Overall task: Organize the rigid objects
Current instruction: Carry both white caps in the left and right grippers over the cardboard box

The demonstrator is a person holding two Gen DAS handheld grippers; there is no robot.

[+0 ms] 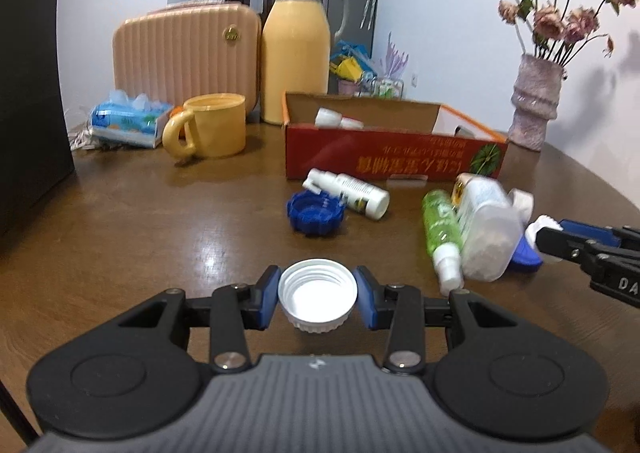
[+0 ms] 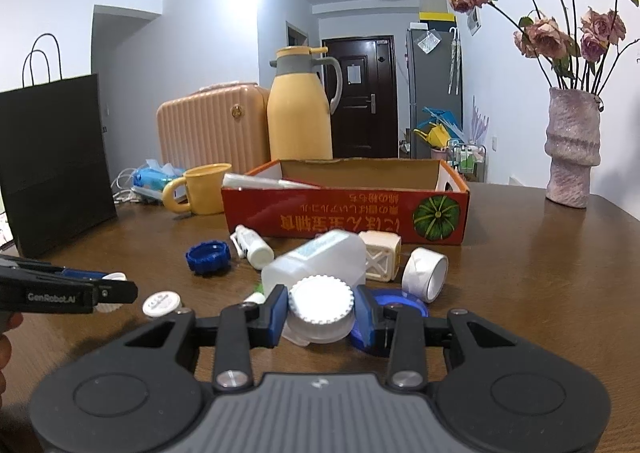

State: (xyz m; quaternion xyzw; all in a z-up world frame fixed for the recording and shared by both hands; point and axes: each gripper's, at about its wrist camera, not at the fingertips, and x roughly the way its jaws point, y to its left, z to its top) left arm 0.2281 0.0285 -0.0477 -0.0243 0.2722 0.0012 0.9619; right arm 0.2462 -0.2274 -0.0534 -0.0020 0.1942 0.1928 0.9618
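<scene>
My left gripper (image 1: 318,299) is shut on a white screw cap (image 1: 317,295), open side up, just above the table. My right gripper (image 2: 322,311) is shut on the ribbed white cap of a translucent plastic bottle (image 2: 320,261) lying on its side; the bottle also shows in the left wrist view (image 1: 486,225). A red cardboard box (image 1: 394,157), also in the right wrist view (image 2: 348,219), stands behind with small bottles inside. Loose on the table lie a blue lid (image 1: 315,210), a white spray bottle (image 1: 352,193) and a green spray bottle (image 1: 440,229).
A yellow mug (image 1: 210,125), yellow thermos jug (image 1: 296,49), pink case (image 1: 184,49) and tissue pack (image 1: 128,121) stand at the back. A black paper bag (image 2: 56,161) is at left, a flower vase (image 2: 572,149) at right. A tape roll (image 2: 426,273), cream cube (image 2: 380,257) and small white cap (image 2: 162,303) lie nearby.
</scene>
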